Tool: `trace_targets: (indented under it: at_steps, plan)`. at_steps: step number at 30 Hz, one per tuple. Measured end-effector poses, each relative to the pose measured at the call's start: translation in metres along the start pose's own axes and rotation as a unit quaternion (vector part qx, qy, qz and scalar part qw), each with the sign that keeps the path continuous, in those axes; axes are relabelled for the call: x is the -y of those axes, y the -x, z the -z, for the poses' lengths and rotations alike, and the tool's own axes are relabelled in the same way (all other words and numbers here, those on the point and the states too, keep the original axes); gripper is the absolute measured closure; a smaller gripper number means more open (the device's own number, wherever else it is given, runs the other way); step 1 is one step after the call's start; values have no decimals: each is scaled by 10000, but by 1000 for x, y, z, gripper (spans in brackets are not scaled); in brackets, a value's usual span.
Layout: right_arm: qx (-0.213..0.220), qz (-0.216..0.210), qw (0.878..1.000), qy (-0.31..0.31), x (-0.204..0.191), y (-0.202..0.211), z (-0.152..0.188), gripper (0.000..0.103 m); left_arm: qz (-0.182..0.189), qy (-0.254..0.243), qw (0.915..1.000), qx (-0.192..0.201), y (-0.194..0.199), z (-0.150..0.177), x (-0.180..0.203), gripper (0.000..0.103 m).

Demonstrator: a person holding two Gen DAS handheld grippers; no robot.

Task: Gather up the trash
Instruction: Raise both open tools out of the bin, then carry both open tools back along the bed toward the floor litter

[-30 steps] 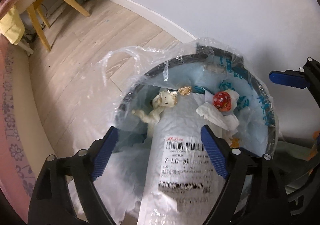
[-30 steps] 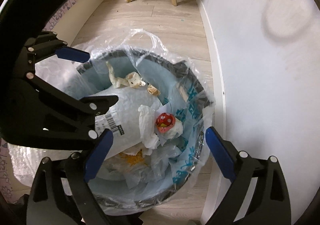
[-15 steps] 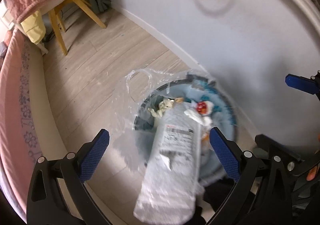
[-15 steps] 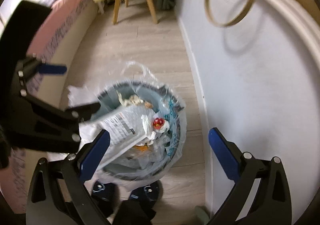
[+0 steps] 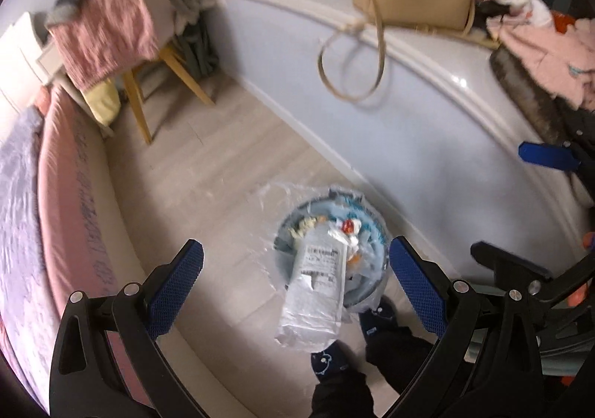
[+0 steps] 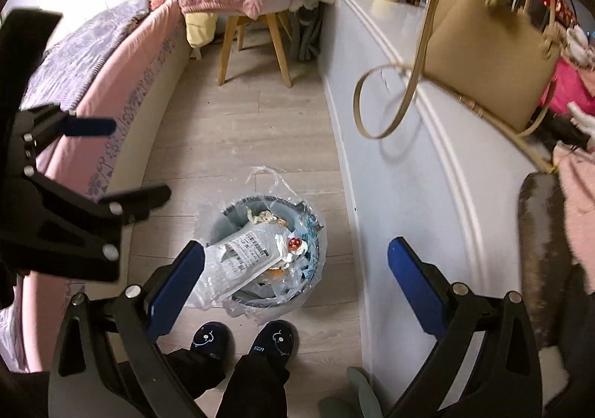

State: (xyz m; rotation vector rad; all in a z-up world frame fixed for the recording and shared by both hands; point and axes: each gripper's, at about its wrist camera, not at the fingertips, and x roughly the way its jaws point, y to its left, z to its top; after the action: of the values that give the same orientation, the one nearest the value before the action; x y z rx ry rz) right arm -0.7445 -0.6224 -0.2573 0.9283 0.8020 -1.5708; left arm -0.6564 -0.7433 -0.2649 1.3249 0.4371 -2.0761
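Note:
A round blue bin lined with a clear plastic bag stands on the wood floor beside a white cabinet. A white mailer bag with a barcode label sticks out over its rim, among crumpled tissues and a small red wrapper. My left gripper hangs high above the bin, open and empty. The right gripper is also open and empty, well above the bin. Each gripper shows at the edge of the other's view.
A person's feet in dark slippers stand just in front of the bin. A pink-covered bed runs along the left. A wooden chair draped with clothes stands at the far end. A tan handbag sits on the cabinet top with its strap hanging down.
Both grippers have risen far above the bin, which now looks small below. The mailer bag stays leaning out of the bin. The person's feet and the cabinet top have come into view.

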Motion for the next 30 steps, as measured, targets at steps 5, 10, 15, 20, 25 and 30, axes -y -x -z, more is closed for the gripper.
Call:
trace_targets:
  at_steps: [5, 10, 15, 20, 25, 30]
  plan:
    - [260, 9, 9997, 6, -6, 47, -18, 7, -42, -67, 9997, 237, 56, -15, -5, 6]
    - [613, 0, 9981, 68, -10, 77, -34, 7, -250, -145, 9980, 557, 95, -26, -6, 6]
    - [649, -10, 9978, 105, -11, 89, -38, 7, -184, 219, 9975, 653, 113, -29, -9, 6]
    - [558, -30, 9982, 209, -6, 96, -36, 7, -133, 490, 9970, 592, 116, -28, -7, 6]
    - [471, -59, 9983, 340, 0, 92, -35, 7, -280, 553, 9969, 478, 113, -24, 2, 6]
    - [363, -231, 9979, 477, 4, 84, -31, 7, -438, 965, 9939, 310, 113, -16, 5, 6]
